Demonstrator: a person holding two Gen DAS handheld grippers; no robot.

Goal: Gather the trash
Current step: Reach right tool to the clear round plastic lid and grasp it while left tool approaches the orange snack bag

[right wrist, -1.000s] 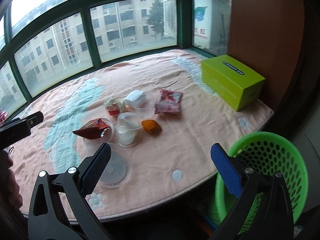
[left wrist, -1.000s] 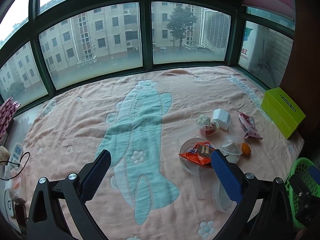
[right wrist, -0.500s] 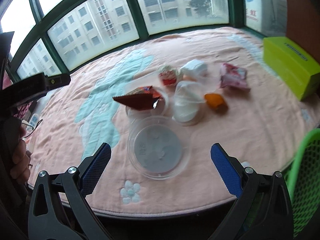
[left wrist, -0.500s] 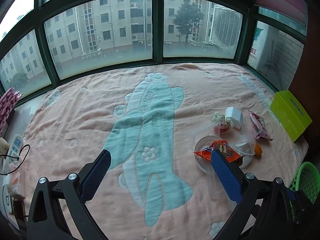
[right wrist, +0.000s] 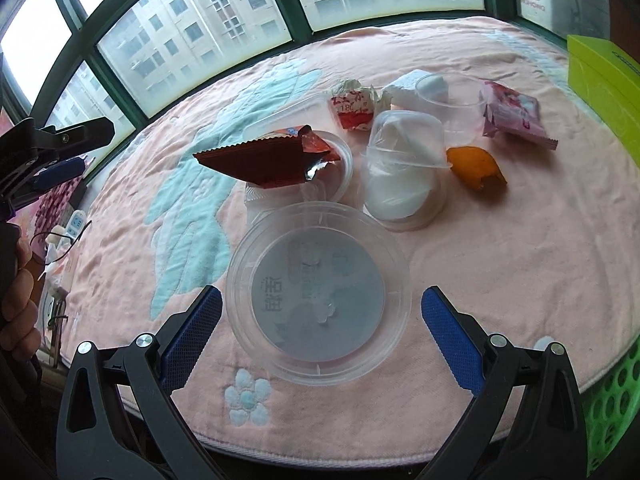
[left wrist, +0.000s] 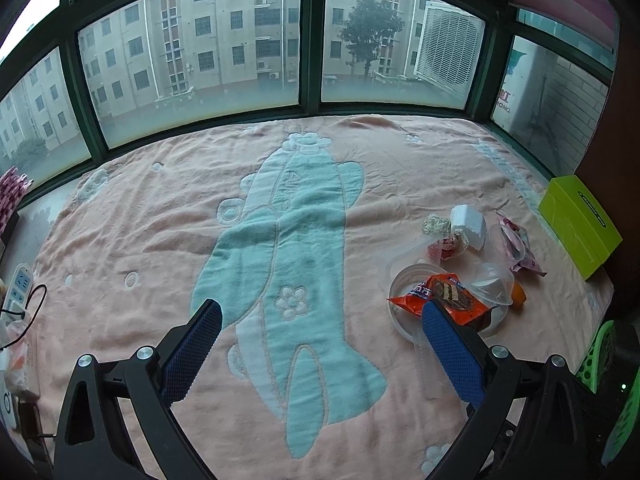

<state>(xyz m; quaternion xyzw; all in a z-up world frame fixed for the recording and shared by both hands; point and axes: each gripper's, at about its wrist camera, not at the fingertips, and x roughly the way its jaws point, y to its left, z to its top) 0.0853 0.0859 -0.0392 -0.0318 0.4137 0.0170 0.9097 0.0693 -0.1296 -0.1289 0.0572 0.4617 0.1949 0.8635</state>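
Trash sits clustered on the right-front part of the worktop, on a pink blanket (left wrist: 132, 216) with a teal cartoon figure. Nearest the front edge: a clear round plastic lid (right wrist: 318, 300), flat, printed text showing through. Behind it, a clear bowl (right wrist: 340, 160) with a red-orange snack wrapper (right wrist: 264, 160) lying across its rim, torn end showing foil. Right of that, an upturned clear cup (right wrist: 404, 168) on a second lid, then an orange peel (right wrist: 474, 168). Further back: small red-white wrapper (right wrist: 354, 110), white foam block (right wrist: 408, 84), another clear cup (right wrist: 452, 100), pink packet (right wrist: 514, 114).

Right hand-held gripper (right wrist: 320, 312) is spread wide, empty, fingers straddling the round lid, above it as far as I can tell. Left hand-held gripper (left wrist: 320, 324) also wide open, empty, over the teal figure; its right finger overlaps the wrapper in view, contact unclear.

Left half of blanket is bare, plenty of room. Yellow-green box (left wrist: 580, 224) at far right edge. Green perforated basket (right wrist: 612, 404) below the front-right rim.
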